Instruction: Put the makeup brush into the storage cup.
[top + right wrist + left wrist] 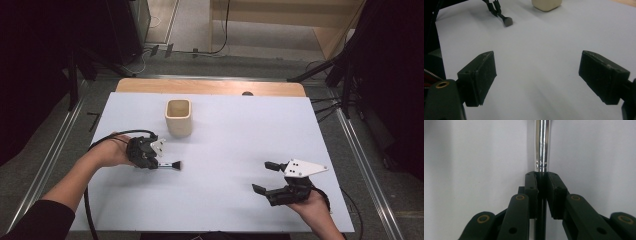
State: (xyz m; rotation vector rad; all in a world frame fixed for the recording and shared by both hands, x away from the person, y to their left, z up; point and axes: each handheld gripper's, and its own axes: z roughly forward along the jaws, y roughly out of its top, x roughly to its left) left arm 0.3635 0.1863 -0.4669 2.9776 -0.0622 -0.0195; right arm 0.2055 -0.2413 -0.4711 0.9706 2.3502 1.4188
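Brush (pixel 172 164) lies level on the white table (pixel 225 150), in front of the beige cup (pixel 178 117) on the person's side and slightly to its left, well apart from it. Its dark bristle head points toward the table's middle. The left gripper (pixel 161 164) has its jaws clamped together on the handle; in the left gripper view the pads press on the black shaft, and the silver ferrule (pixel 542 145) runs out beyond them. The right gripper (pixel 263 177) rests in the right hand (pixel 312 202), far to the right of the cup and nearer the person, jaws wide apart with bare table between them.
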